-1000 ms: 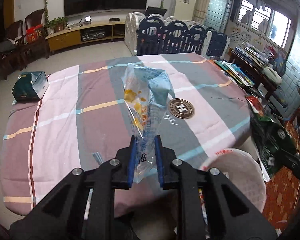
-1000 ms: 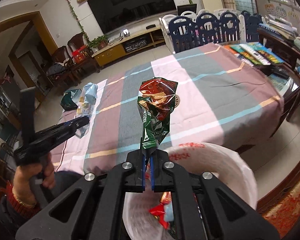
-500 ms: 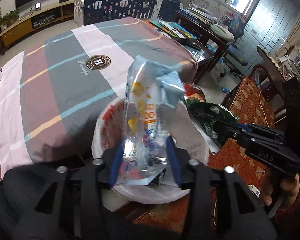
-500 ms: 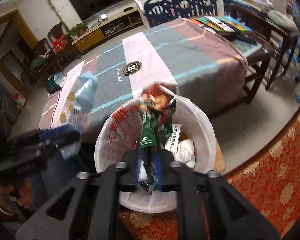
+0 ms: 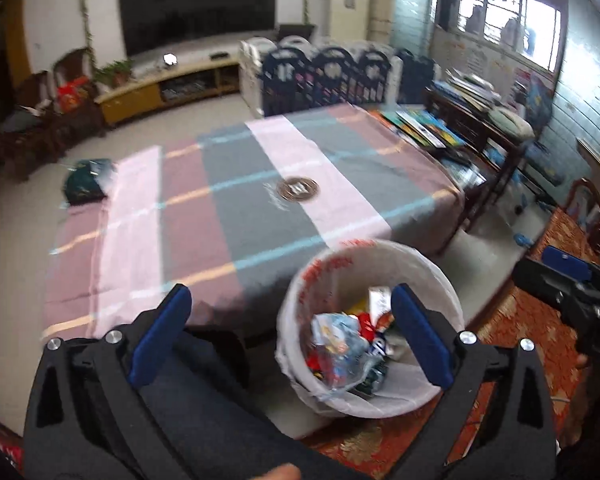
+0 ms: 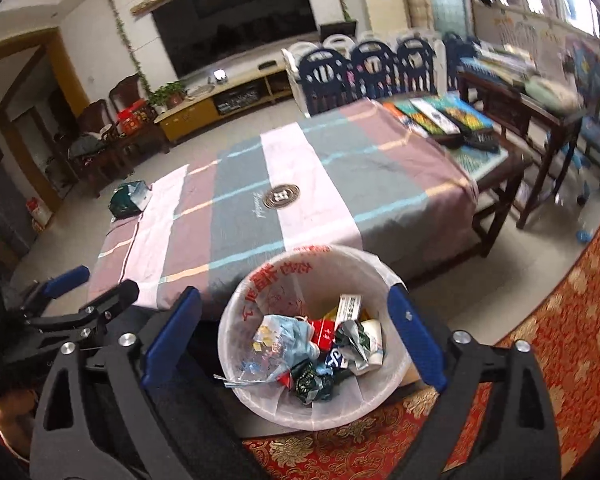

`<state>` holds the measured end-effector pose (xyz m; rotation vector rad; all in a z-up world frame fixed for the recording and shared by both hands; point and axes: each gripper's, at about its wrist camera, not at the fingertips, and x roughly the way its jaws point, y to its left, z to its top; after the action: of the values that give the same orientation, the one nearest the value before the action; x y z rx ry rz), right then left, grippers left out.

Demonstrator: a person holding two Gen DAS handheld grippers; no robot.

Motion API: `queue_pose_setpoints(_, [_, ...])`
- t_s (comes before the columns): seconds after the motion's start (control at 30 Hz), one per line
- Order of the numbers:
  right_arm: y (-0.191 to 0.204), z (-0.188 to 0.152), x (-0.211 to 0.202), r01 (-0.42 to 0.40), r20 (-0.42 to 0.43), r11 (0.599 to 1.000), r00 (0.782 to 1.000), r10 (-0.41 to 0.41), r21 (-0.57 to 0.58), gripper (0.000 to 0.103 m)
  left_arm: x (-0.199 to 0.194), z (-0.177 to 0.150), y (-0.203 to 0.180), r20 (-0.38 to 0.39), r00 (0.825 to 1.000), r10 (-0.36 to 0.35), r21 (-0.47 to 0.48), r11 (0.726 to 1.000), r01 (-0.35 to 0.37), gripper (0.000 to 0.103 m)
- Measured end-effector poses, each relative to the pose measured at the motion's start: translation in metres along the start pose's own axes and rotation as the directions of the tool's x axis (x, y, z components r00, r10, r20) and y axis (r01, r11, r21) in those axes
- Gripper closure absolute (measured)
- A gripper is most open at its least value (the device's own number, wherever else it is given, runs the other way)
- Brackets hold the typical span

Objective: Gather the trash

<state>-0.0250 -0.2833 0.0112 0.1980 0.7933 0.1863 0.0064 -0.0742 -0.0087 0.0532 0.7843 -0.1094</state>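
A white trash bin lined with a plastic bag stands on the floor by the table's near edge; it also shows in the right wrist view. It holds several wrappers, among them a clear blue-and-yellow bag and a green snack bag. My left gripper is open and empty above the bin's left side. My right gripper is open and empty right above the bin. A green box lies at the table's far left corner, also seen from the right wrist.
The table wears a striped pink, grey and mauve cloth with a round emblem. Books lie on its far right. A red patterned rug lies under the bin. Dark wooden side tables stand at right.
Both grippers have opened and dropped their bags into the bin. The clear bag and the green snack bag now lie among the trash. Both grippers have lifted back above the bin.
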Motion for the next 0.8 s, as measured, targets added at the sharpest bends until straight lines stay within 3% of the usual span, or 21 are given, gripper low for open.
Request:
queue_pose_setpoints(0.17, [0.029, -0.001, -0.013, -0.015, 0.047, 0.995, 0.999, 0.02, -0.101, 0.005, -0.036, 0.003, 0.018, 0.072, 0.993, 0.098, -0.058, 0.994, -0.094, 0.003])
queue_pose_setpoints(0.37, [0.052, -0.004, -0.016, 0.027, 0.079, 0.978, 0.997, -0.011, -0.209, 0.005, -0.056, 0.002, 0.031, 0.103, 0.987, 0.124, -0.107, 0.988, -0.113, 0.003])
queue_pose_setpoints(0.8, [0.049, -0.003, -0.019, 0.029, 0.084, 0.983, 0.996, -0.015, -0.179, 0.005, -0.06, 0.002, 0.032, 0.11, 0.984, 0.141, -0.121, 0.984, -0.127, 0.003])
